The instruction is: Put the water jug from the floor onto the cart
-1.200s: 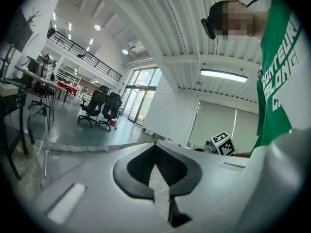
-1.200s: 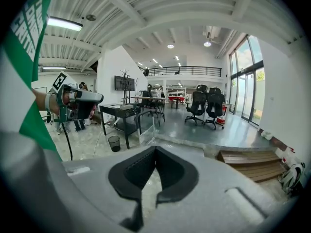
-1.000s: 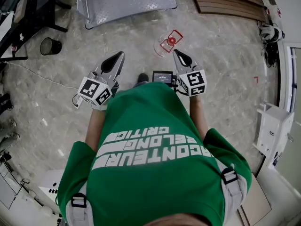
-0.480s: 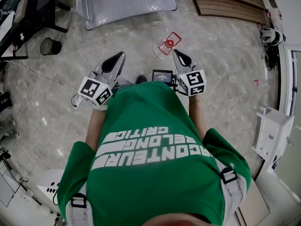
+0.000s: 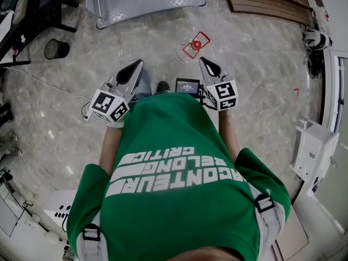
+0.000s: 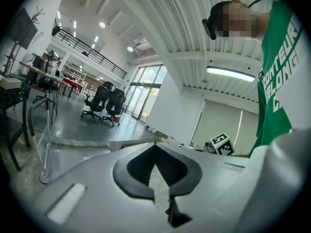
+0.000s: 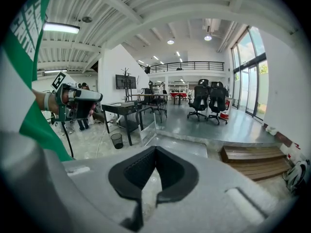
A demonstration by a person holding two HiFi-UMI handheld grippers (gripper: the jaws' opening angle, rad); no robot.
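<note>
Task hardly begun, by the look of things: nothing lifted, nothing loaded. Filling most of the head view, a pale stone floor. At the top edge, the flat metal cart, deck bare and ready to receive. Below that and well apart from it, the water jug, clear in the body and red on top, seemingly upright, resting on the floor and touched by nothing. Nearer the body, the right claw, aimed roughly toward the jug but short of it, with a strip of bare floor between. Shut tight, dark pads together at the tip, nothing held. On the other side, the left claw, likewise closed and empty, pointing out over open floor and farther from the jug than its partner. Smallest of all, a little dark screen just beside the right claw, no part of the job. Done so far, as a judgement: only facing the jug and the cart. Left to do: close the gap to the jug, open a claw or both, and take hold, perhaps at the red top, though too small here to tell its shape. Then lift, carry across to the cart, and set down squarely on the deck.
</note>
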